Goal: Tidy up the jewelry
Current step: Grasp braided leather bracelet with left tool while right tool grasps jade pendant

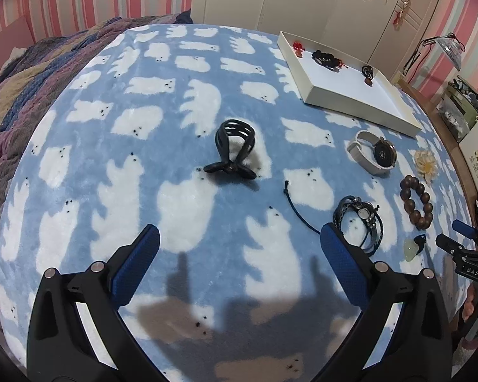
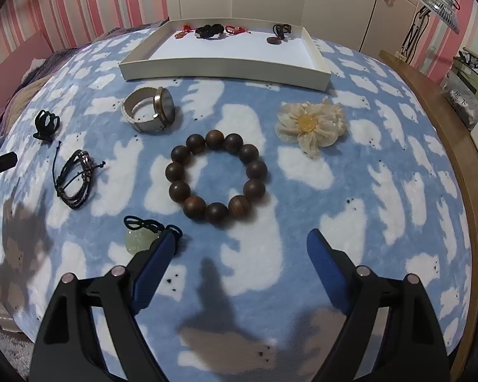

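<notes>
My left gripper (image 1: 239,235) is open and empty above the blanket, with a black hair claw (image 1: 233,149) ahead of it. A black cord bracelet (image 1: 360,222) lies by its right finger. My right gripper (image 2: 242,242) is open and empty just short of a brown wooden bead bracelet (image 2: 216,180). A jade pendant on a black cord (image 2: 140,238) lies by its left finger. A white-strap watch (image 2: 149,111), a cream fabric flower (image 2: 312,124) and the cord bracelet (image 2: 75,180) lie around. The white tray (image 2: 223,68) at the back holds a few small pieces.
Everything lies on a blue blanket with white bears (image 1: 175,197) over a bed. A wooden bed edge (image 2: 443,133) runs along the right, with a lamp (image 2: 439,6) and clutter beyond. A striped quilt (image 1: 25,89) lies at the far left.
</notes>
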{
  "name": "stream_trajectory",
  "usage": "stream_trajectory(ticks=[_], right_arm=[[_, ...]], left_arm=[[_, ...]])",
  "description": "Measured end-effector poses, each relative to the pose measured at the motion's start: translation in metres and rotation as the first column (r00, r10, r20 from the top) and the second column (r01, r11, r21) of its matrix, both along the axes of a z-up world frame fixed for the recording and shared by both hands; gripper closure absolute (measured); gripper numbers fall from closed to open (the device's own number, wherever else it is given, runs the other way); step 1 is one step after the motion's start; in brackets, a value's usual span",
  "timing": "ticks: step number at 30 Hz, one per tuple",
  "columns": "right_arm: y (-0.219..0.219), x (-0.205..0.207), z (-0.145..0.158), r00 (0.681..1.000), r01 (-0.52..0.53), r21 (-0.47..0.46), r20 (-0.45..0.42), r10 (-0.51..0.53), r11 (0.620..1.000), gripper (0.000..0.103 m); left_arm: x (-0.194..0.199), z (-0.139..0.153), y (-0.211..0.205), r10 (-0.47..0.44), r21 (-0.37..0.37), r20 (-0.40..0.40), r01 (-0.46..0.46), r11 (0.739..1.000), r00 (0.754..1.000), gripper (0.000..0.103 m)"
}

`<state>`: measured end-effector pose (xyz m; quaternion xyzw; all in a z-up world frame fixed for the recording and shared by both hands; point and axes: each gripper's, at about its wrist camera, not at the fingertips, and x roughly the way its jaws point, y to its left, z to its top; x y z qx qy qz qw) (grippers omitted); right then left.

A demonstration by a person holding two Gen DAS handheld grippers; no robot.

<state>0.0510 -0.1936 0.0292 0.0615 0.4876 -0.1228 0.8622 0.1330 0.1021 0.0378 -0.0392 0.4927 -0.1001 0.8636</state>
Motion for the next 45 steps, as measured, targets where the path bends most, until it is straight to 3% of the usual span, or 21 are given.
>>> stream_trajectory(ticks=[7, 17, 21, 24, 28, 36, 40, 45], right_arm=[[0.004, -0.004, 0.000, 1.000, 0.000, 0.007, 0.005, 0.000, 1.000, 0.018], [0.011, -0.003, -0.006, 1.000, -0.017, 0.034, 0.000, 0.017, 0.999, 0.019], [0.015, -0.001, -0.007, 1.000, -0.023, 0.039, 0.011, 0.022, 0.999, 0.019], [0.017, 0.003, -0.012, 1.000, -0.025, 0.065, 0.004, 0.025, 0.998, 0.029], [0.019, 0.008, -0.017, 0.999, -0.031, 0.083, -0.004, 0.032, 0.996, 0.030], [0.022, 0.019, -0.018, 0.999, -0.049, 0.118, 0.004, 0.049, 0.992, 0.056], [0.024, 0.022, -0.019, 0.999, -0.048, 0.112, -0.008, 0.049, 0.993, 0.057], [0.025, 0.023, -0.022, 0.999, -0.042, 0.131, -0.021, 0.045, 0.990, 0.066]], left_arm=[[-0.012, 0.001, -0.017, -0.028, -0.012, -0.023, 0.028, 1.000, 0.999, 0.004], [-0.031, -0.007, -0.064, -0.095, 0.023, -0.073, 0.097, 0.995, 0.993, 0.004], [-0.031, -0.009, -0.078, -0.106, 0.050, -0.057, 0.109, 0.993, 0.993, 0.004], [-0.026, -0.012, -0.086, -0.096, 0.068, -0.054, 0.099, 0.993, 0.994, 0.005], [-0.018, -0.018, -0.095, -0.102, 0.060, -0.069, 0.107, 0.993, 0.992, 0.010], [0.002, -0.024, -0.111, -0.122, 0.078, -0.083, 0.129, 0.989, 0.989, 0.022], [0.009, -0.025, -0.118, -0.138, 0.136, -0.066, 0.145, 0.980, 0.988, 0.022], [0.018, -0.036, -0.118, -0.159, 0.097, -0.122, 0.171, 0.980, 0.980, 0.036]])
